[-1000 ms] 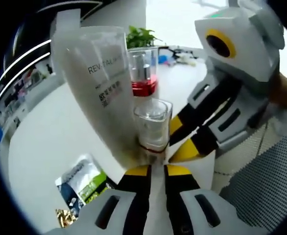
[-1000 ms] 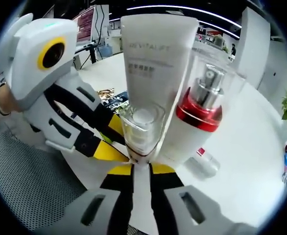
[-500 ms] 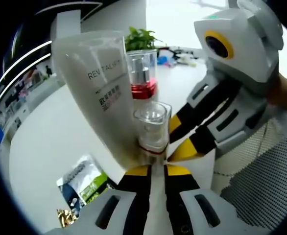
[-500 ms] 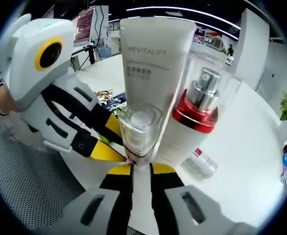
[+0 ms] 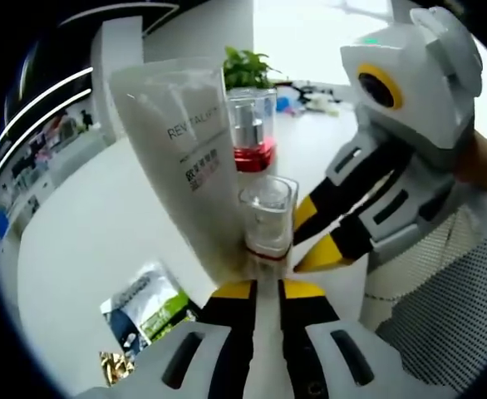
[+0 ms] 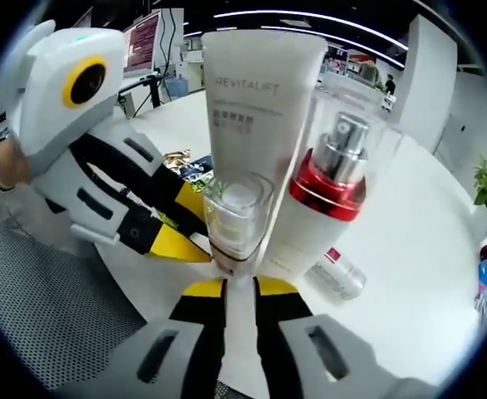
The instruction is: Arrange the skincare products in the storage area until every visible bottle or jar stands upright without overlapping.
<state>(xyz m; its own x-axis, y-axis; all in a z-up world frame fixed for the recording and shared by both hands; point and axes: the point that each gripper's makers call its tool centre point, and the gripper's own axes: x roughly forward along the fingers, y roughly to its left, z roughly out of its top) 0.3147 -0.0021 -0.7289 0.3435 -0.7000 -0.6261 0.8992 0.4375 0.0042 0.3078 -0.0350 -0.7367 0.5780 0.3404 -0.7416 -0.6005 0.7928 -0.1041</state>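
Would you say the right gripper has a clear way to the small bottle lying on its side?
Probably not directly: the lying bottle sits behind the upright pump bottle, which stands between it and the right gripper.

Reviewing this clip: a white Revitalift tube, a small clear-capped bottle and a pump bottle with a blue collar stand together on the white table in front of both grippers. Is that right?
Not quite: the pump bottle's collar is red, not blue, as the right gripper view shows. The rest holds: the white Revitalift tube and the small clear-capped bottle stand with it on the white table, in front of the left gripper and the right gripper.

White table (image 6: 410, 249): tube (image 6: 256, 108), pump bottle (image 6: 322, 208), small bottle (image 6: 235, 220) upright; sachets (image 5: 144, 303) flat.
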